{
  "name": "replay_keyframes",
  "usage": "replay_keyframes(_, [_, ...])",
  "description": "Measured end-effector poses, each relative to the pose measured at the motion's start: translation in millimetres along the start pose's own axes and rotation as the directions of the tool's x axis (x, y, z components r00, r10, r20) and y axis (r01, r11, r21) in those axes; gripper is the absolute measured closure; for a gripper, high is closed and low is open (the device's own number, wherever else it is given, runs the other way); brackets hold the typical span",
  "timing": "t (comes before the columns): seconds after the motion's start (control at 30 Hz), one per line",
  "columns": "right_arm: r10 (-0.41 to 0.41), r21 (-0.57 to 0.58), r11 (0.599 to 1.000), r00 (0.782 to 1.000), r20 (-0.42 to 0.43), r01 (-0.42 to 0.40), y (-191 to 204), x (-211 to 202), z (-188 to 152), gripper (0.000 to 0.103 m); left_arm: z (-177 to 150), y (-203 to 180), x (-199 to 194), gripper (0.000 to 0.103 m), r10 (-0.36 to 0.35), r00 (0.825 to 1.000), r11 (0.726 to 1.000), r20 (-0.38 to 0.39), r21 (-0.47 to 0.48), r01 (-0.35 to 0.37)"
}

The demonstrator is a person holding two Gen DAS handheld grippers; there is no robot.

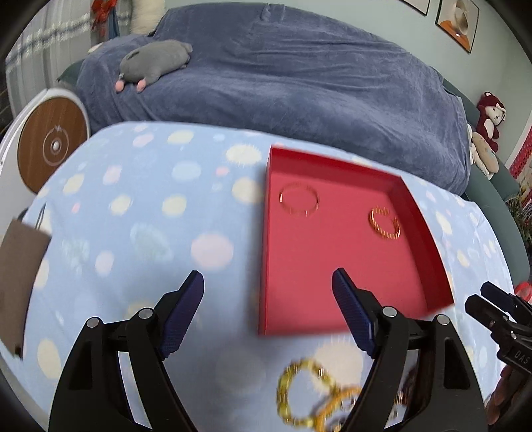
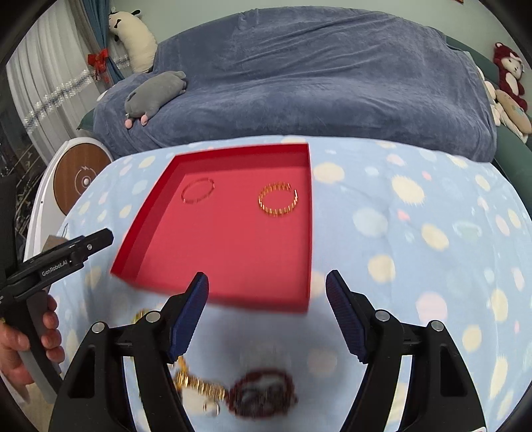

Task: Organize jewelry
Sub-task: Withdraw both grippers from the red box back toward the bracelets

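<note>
A red tray [image 1: 335, 266] lies on a pale blue spotted cloth [image 1: 139, 212], and two bracelets rest on its floor, well apart: a thin gold bracelet [image 1: 298, 200] toward the far left corner and a chunkier gold bracelet [image 1: 384, 222] toward the far right wall. More jewelry lies loose on the cloth just in front of the tray's near edge.

The left wrist view shows that loose pile as a blurred yellow beaded bracelet [image 1: 301, 392] overlapping gold bangles [image 1: 335, 408]. The right wrist view alone shows a dark red beaded bracelet [image 2: 262, 390] beside a gold chain [image 2: 196, 382], all smeared by blur.

The left gripper [image 1: 267, 289] has its jaws spread wide with nothing between them, over the tray's near left edge. The right gripper [image 2: 267, 289] is likewise spread and empty, over the tray's near right corner. Only the right wrist view shows the person's hand [image 2: 23, 342] on the left gripper's handle; the left wrist view catches just the right gripper's tip at its right edge.

Behind the cloth is a sofa under a blue-grey blanket [image 1: 299, 83], with a grey plush toy [image 1: 154, 63] lying on it. A round white and wood device [image 1: 50, 146] stands to the left, a red plush monkey [image 1: 490, 116] to the right, and framed pictures [image 1: 457, 20] hang on the wall.
</note>
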State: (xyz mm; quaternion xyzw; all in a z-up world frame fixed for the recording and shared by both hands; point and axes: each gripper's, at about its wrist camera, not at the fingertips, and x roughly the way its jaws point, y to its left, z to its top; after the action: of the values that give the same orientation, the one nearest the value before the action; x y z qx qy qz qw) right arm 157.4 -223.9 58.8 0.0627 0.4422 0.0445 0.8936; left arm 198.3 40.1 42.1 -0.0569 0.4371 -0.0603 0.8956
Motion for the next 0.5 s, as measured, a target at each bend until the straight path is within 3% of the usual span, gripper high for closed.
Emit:
replay_keyframes(0.33, [-0.008, 0.102, 0.995, 0.999, -0.050, 0.013, -1, -39, -94, 0.033, -100, 5, -39, 0.028, -0.034, 0.996, 0.999, -0.079, -0.040, 0.031])
replay_keyframes(0.5, [-0.013, 0.118, 0.993, 0.996, -0.085, 0.023, 1, -46, -135, 0.033, -132, -10, -40, 0.028, -0.034, 0.992, 0.999, -0.118, 0.004, 0.035])
